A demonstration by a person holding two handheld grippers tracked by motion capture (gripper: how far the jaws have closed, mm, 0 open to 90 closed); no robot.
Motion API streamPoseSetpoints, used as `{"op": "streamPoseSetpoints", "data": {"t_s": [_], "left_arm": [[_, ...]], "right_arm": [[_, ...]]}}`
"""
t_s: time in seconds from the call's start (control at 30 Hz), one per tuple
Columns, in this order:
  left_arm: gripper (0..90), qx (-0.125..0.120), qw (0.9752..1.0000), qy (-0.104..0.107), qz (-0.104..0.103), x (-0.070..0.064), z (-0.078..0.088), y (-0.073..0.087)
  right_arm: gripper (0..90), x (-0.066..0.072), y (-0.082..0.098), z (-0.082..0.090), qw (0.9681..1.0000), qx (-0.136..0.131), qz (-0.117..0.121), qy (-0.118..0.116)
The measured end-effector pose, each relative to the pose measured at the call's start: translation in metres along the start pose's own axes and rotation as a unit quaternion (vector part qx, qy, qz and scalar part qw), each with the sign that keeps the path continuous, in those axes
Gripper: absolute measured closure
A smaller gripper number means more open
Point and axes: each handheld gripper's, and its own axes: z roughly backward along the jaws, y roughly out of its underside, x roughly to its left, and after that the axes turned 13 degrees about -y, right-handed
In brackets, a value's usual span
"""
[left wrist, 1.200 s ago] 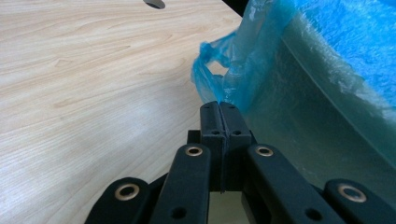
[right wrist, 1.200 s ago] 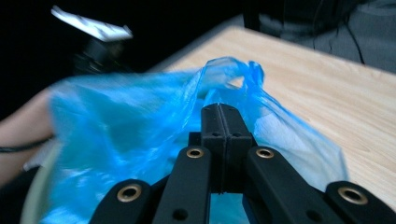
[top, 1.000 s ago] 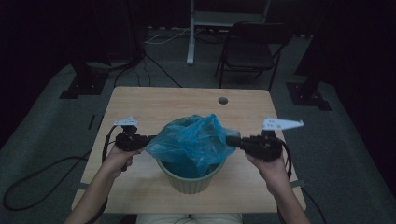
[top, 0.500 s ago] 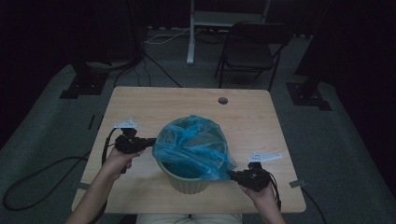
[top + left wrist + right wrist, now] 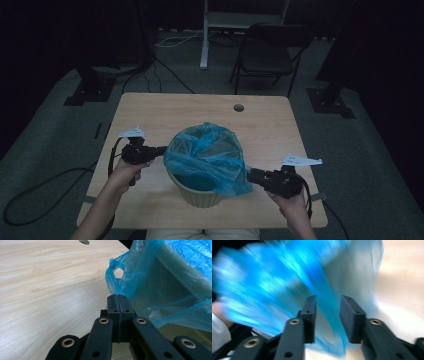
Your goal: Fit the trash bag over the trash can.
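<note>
We see the left hand-held gripper point(image 5: 159, 149) held level at the bin's point(image 5: 202, 196) left, clenched on the blue bag's point(image 5: 205, 155) edge. The bin stands mid-surface point(image 5: 150, 112). The right hand-held gripper point(image 5: 253, 176) sits low beside the bin, its jaws having just been opening, released with bag film between them.

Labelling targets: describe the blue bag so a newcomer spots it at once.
On the light wooden table, near its front edge, stands a pale green round plastic bin. The thin translucent blue plastic bag lines it and drapes over its rim; it is the table's one bright blue, crinkled thing.
</note>
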Motion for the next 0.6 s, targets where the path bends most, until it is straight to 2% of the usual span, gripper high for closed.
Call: {"op": "streamPoseSetpoints", "data": {"t_s": [0.07, 0.13, 0.23, 0.27, 0.43, 0.5, 0.53, 0.57, 0.6], "left_arm": [[90.0, -0.001, 1.0, 0.001, 0.0, 0.0, 0.0, -0.001], [90.0, -0.002, 1.0, 0.001, 0.001, -0.001, 0.0, -0.001], [90.0, -0.002, 1.0, 0.001, 0.001, -0.001, -0.001, -0.002], [90.0, -0.002, 1.0, 0.003, 0.002, -0.001, -0.001, -0.002], [90.0, 0.0, 1.0, 0.005, 0.0, -0.001, -0.002, -0.004], [90.0, 0.0, 1.0, 0.006, 0.001, -0.001, -0.002, -0.004], [90.0, 0.002, 1.0, 0.007, 0.001, 0.0, -0.002, -0.005], [90.0, 0.003, 1.0, 0.006, 0.002, 0.0, -0.003, -0.005], [90.0, 0.003, 1.0, 0.008, 0.004, 0.0, -0.002, -0.005]], "right_arm": [[57.4, 0.014, -0.015, 0.008, 0.9995, -0.015, 0.027, -0.006], [52.0, 0.025, -0.029, 0.009, 0.9985, -0.018, 0.051, -0.014], [49.5, 0.032, -0.047, -0.003, 0.997, 0.0, 0.075, -0.015], [49.2, 0.032, -0.052, -0.009, 0.9966, 0.01, 0.081, -0.013], [50.0, 0.017, -0.063, -0.037, 0.9954, 0.061, 0.073, -0.014], [51.6, 0.015, -0.064, -0.041, 0.9949, 0.07, 0.071, -0.014], [54.7, 0.013, -0.065, -0.045, 0.9944, 0.078, 0.07, -0.015], [75.3, 0.012, -0.067, -0.049, 0.993, 0.094, 0.068, -0.022], [80.7, 0.013, -0.067, -0.05, 0.9928, 0.096, 0.068, -0.025]]}}
